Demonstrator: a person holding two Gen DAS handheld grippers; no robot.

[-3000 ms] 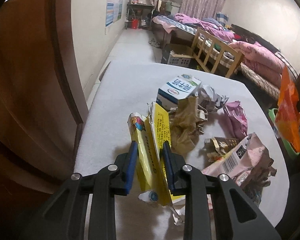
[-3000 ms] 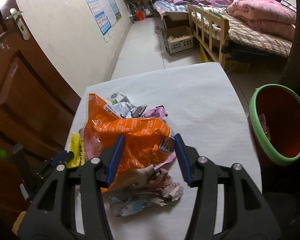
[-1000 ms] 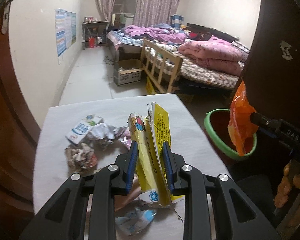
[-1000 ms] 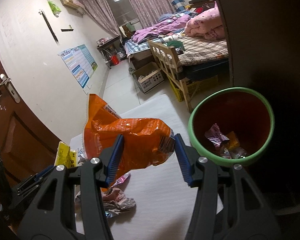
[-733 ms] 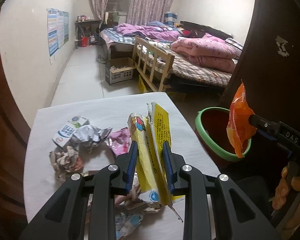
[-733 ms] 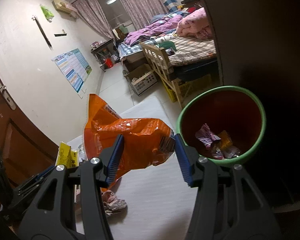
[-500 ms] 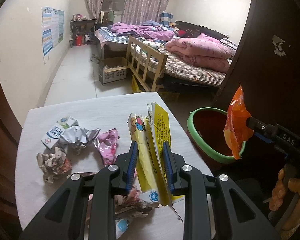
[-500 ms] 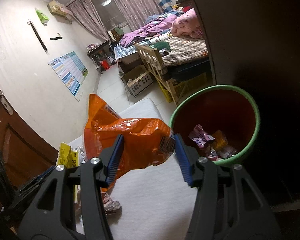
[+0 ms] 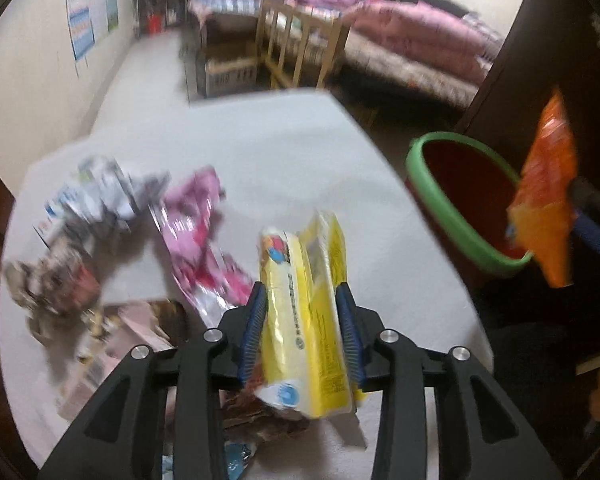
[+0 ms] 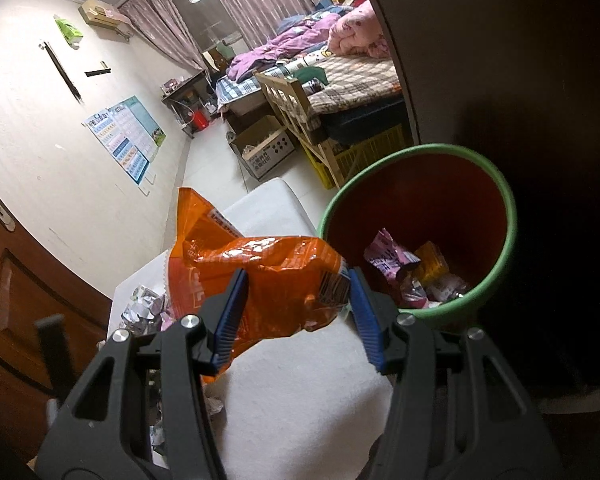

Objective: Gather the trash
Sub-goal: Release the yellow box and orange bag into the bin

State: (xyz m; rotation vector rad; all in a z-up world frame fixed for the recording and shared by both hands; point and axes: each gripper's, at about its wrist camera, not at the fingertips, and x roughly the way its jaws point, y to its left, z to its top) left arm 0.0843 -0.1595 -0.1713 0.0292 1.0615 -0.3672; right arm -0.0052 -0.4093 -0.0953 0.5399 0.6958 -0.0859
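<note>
My left gripper (image 9: 301, 312) is shut on a yellow wrapper (image 9: 304, 320) above the white table (image 9: 292, 148). My right gripper (image 10: 296, 296) is shut on an orange snack bag (image 10: 256, 280), held just left of the green-rimmed red bin (image 10: 508, 216). The bin holds several wrappers (image 10: 412, 272). In the left wrist view the orange bag (image 9: 546, 200) hangs at the bin's near rim (image 9: 452, 216). A pink wrapper (image 9: 196, 224), a crumpled foil and carton pile (image 9: 96, 196) and brown crumpled paper (image 9: 52, 284) lie on the table.
The bin stands off the table's right edge beside a dark wardrobe (image 10: 520, 80). A brown door (image 10: 16, 320) is at the left. Beds (image 10: 340, 60), a wooden bed frame (image 9: 300, 32) and a cardboard box (image 10: 264, 148) are beyond the table.
Both grippers have swung right toward the bin, each keeping its wrapper. The orange bag is now at the bin's rim. The left wrist view is blurred by motion.
</note>
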